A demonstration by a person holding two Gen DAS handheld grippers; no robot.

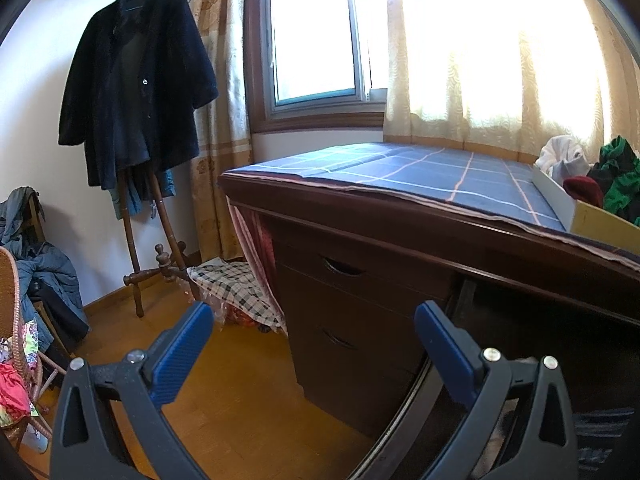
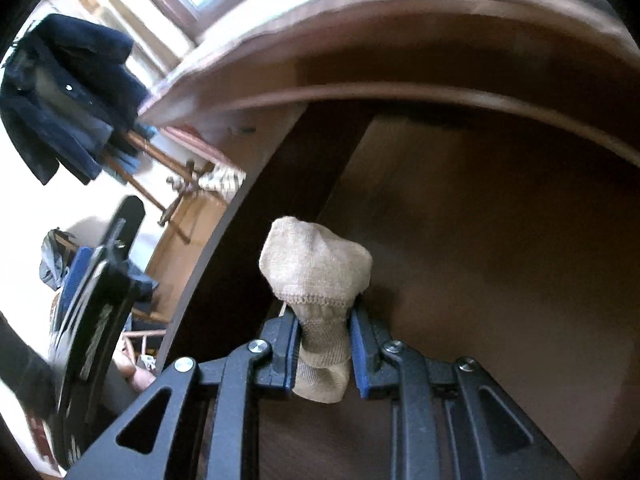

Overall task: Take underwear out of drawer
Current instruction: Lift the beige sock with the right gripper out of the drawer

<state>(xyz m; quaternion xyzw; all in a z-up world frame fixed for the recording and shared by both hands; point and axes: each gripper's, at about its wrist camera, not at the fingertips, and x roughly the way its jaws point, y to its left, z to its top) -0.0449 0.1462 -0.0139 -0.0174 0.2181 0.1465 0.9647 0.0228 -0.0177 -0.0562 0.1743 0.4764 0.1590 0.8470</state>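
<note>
Gripping a small beige knitted garment (image 2: 316, 280), my right tongs (image 2: 323, 354) have their blue pads pressed into its narrow ribbed part, so the rounded end bulges out past the tips and a short tail hangs back toward the camera. It looks more like a sock than briefs, but I take it for the piece I am meant to fetch. It hangs clear of the brown drawer floor (image 2: 500, 260) beneath it, touching nothing but my pads, so I judge the pick-up done and the lifting-out under way; what is left is to carry it over the drawer's edge and set it down somewhere outside.

My left tongs (image 1: 314, 344) stand wide apart with nothing between them, hovering above the wooden floor in front of the dark desk (image 1: 400, 232). Their black frame also shows at the left edge of the right-hand view.

The open drawer, as far as the right wrist view shows, holds nothing else: its bare bottom runs back into shadow under the desk top, and the far corner is too dark to tell. The two small drawers (image 1: 344, 308) in the desk's pedestal are shut. Farther off, on the blue checked cloth (image 1: 420, 172) covering the desk top, an open cardboard box (image 1: 592, 220) holds a heap of clothes, white, dark red and green. Beyond that hangs a dark coat (image 1: 132, 92) on a wooden stand beside the window.
</note>
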